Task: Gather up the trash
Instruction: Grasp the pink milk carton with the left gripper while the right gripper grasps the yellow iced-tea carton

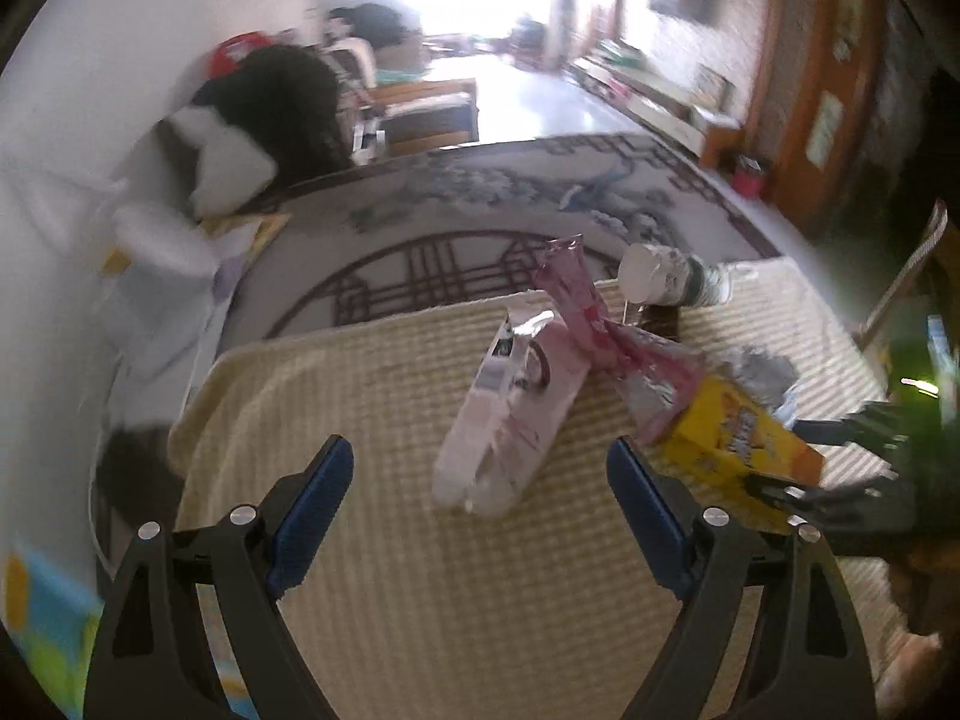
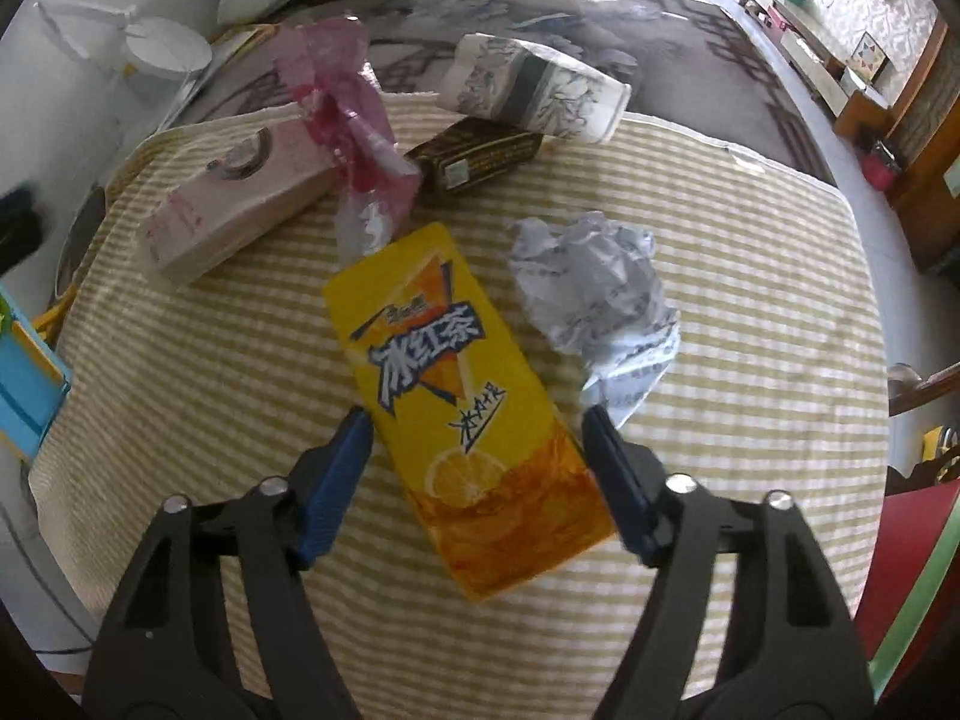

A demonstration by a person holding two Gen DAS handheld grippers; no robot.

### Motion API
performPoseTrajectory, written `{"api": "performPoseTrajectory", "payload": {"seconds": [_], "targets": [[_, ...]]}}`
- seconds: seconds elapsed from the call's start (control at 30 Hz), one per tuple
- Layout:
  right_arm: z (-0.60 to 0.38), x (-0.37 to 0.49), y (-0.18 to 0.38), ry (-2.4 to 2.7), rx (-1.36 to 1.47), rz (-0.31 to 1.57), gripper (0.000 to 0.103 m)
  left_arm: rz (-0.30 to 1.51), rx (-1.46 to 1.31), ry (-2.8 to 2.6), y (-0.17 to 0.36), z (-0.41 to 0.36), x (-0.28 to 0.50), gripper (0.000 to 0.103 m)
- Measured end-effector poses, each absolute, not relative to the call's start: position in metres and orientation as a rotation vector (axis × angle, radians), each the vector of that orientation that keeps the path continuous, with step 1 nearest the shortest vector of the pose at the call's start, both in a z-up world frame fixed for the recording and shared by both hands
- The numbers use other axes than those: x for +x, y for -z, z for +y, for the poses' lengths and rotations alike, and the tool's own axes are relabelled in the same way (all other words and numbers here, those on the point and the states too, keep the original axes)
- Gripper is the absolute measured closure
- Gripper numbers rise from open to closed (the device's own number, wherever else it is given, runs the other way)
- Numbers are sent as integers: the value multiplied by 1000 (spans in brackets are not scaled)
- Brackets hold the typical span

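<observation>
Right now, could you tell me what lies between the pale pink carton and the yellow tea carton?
The crumpled pink wrapper lies between the pale pink carton and the yellow tea carton, clearest in the right wrist view.

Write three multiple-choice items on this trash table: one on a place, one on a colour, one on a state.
1. What lies between the right tongs' fingers?
A. crumpled paper
B. yellow drink carton
C. paper cup

2. What colour is the twisted plastic wrapper?
A. pink
B. green
C. black

3. How is the paper cup?
A. upright
B. stacked on the carton
C. on its side

Answers:
1 B, the yellow drink carton sits between the blue pads, which do not press it.
2 A, the wrapper is pink.
3 C, the paper cup lies on its side at the far edge of the striped cloth.
</observation>
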State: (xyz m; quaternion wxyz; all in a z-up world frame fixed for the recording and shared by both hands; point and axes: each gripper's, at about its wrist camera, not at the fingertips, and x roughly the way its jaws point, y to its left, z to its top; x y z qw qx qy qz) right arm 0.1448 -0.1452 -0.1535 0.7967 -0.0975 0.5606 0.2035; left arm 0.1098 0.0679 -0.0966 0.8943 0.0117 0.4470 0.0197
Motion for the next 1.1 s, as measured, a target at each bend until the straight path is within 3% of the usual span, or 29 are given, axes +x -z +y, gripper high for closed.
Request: {"api": "performPoseTrajectory", "payload": {"seconds": [0.03,0.1,0.13,0.27,0.3,0.4,0.43,0.5,0.6,0.73,0.9,1.07,1.1], "targets": [[-147,136,149,-435,-200,1203,46,944,35,-13,103,68,123,20],[-153,123,141,-422,-176,1198,72,990,23,34,116,64,145,20],[-157,119,139,-427,-155,1207,80,1009,17,48,122,63,152,20],[-169,97,132,-396,-88,1215,80,1109,1,75,157,55,181,20],[-173,94,130,-381,-65,1208,79,1132,-6,73,165,54,186,20],[-184,87,123,-339,-8,1180,56,1175,26,37,185,51,192,26],[-185,86,121,-334,-2,1174,52,1157,67,13,186,50,189,31],[-187,85,118,-323,1,1165,49,1139,110,-13,186,50,184,52],[-184,85,117,-315,10,1157,41,1129,41,6,178,63,168,62],[-166,99,124,-337,-52,1171,25,1095,-46,-17,166,80,139,65],[-140,124,148,-328,-154,1221,17,1051,-172,-12,146,89,96,67],[-129,130,169,-317,-177,1268,17,1029,-241,6,135,85,60,67],[-128,130,171,-316,-177,1268,24,1028,-241,10,135,82,56,66]]}}
